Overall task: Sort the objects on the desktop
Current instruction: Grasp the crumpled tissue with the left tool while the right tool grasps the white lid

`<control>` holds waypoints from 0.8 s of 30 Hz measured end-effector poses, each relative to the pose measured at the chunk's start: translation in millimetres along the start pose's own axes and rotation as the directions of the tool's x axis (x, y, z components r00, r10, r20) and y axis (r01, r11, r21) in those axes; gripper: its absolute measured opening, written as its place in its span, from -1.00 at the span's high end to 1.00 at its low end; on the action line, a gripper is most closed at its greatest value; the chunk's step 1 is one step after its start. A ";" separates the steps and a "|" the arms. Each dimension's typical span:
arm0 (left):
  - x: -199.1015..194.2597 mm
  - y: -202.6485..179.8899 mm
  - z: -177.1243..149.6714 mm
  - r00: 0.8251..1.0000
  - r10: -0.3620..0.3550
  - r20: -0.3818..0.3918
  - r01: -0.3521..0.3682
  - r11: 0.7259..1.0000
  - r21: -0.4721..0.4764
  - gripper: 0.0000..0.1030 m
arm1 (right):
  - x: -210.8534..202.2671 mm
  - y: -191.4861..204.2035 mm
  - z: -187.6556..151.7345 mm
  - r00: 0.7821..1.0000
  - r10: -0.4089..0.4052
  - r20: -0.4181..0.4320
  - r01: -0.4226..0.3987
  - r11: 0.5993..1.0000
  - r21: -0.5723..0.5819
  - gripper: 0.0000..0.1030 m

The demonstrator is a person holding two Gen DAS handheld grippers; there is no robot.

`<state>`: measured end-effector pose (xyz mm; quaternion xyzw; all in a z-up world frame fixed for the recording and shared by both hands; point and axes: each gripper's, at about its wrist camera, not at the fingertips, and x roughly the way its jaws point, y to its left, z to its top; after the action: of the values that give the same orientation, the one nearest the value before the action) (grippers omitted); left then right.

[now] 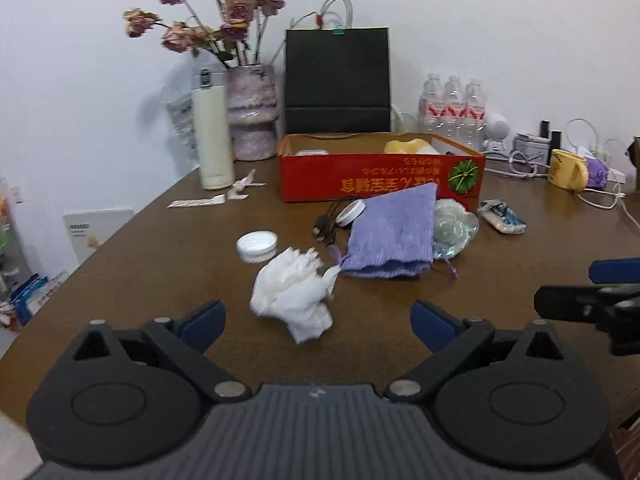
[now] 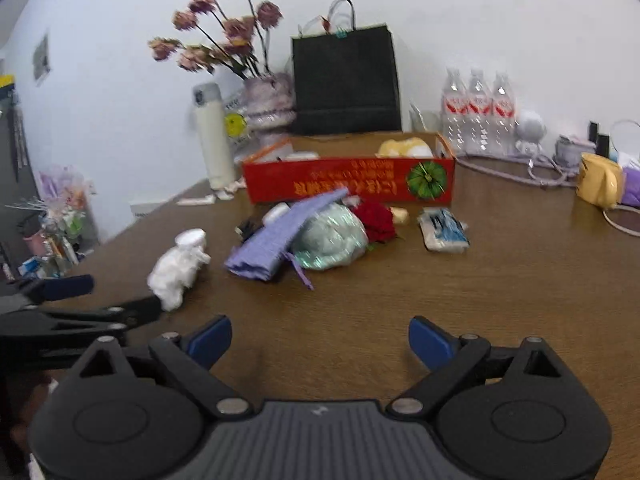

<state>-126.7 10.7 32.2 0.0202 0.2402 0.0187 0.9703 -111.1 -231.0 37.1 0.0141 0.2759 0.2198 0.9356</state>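
A crumpled white tissue (image 1: 294, 300) lies on the brown table (image 1: 160, 264), just ahead of my left gripper (image 1: 318, 322), which is open and holds nothing. Behind the tissue are a white lid (image 1: 256, 245), a purple pouch (image 1: 390, 236), a black cable (image 1: 326, 228), a small white tin (image 1: 351, 212), clear plastic wrap (image 1: 454, 226) and a tissue packet (image 1: 502, 216). The red box (image 1: 380, 172) stands further back with yellow items inside. My right gripper (image 2: 320, 344) is open over bare table, short of the pouch (image 2: 276, 240), the wrap (image 2: 332, 238) and a red rose (image 2: 376, 220).
Along the back wall stand a white thermos (image 1: 212, 140), a vase of dried roses (image 1: 252, 112), a black paper bag (image 1: 338, 80), water bottles (image 1: 452, 108), a yellow mug (image 1: 568, 168) and loose cables (image 1: 520, 164). The table edge runs diagonally at the left.
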 end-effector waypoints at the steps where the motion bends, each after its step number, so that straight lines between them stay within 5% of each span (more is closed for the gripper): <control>1: 7.8 1.3 1.4 1.000 0.005 0.003 -0.005 1.000 0.003 -0.80 | 1.1 0.3 5.9 1.000 0.010 0.004 -0.010 1.000 0.006 -0.78; 7: 67.3 18.0 18.9 0.989 0.059 -0.134 -0.064 0.998 -0.030 -0.29 | 26.2 1.4 39.8 0.998 0.065 -0.002 -0.065 0.998 0.017 -0.40; 10: 82.3 31.3 17.9 0.982 0.020 -0.190 -0.034 0.997 -0.073 0.59 | 46.7 10.1 54.5 0.993 0.112 -0.029 -0.112 0.994 -0.011 -0.30; 17: 43.6 88.3 10.9 0.980 0.105 -0.172 -0.124 0.987 -0.101 0.66 | 125.3 62.4 101.4 0.969 0.237 -0.077 -0.245 0.961 -0.129 -0.22; 24: 19.2 138.6 12.2 0.955 0.237 -0.176 -0.268 0.948 -0.173 0.66 | 223.8 127.6 104.8 0.948 0.207 -0.244 -0.259 0.944 -0.206 -0.07</control>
<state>-107.7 149.7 40.7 -0.0458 0.3065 0.1681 0.9358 60.3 -12.1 30.6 -0.0884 0.3455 0.3607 0.8618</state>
